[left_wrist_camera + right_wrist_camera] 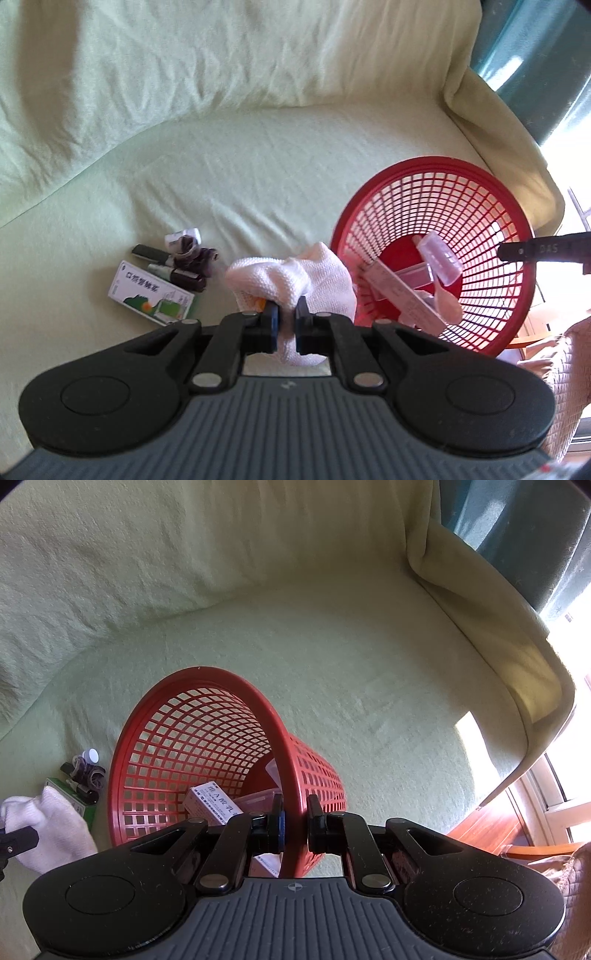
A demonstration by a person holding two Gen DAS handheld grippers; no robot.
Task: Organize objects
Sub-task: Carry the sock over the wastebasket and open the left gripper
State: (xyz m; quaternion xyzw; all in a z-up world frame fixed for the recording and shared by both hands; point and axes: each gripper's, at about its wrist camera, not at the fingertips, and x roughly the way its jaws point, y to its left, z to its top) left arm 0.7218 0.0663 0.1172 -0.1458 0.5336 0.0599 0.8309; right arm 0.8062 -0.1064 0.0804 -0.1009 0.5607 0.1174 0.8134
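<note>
My left gripper (286,314) is shut on a white knitted cloth (295,280) and holds it just left of the red mesh basket (480,177). The cloth also shows in the right wrist view (55,819). My right gripper (294,814) is shut on the basket's rim (284,760) and tilts the basket. Inside the basket lie a white box (212,805), a clear plastic container (441,258) and a spoon-like piece (447,299). On the sofa to the left lie a green-and-white box (151,293), dark small tubes (166,267) and a dark bundle (199,258).
A pale green cover drapes the sofa seat (258,166) and backrest. The armrest (517,646) rises at the right. A teal curtain (517,528), a bright window and a wooden floor (491,827) lie beyond it.
</note>
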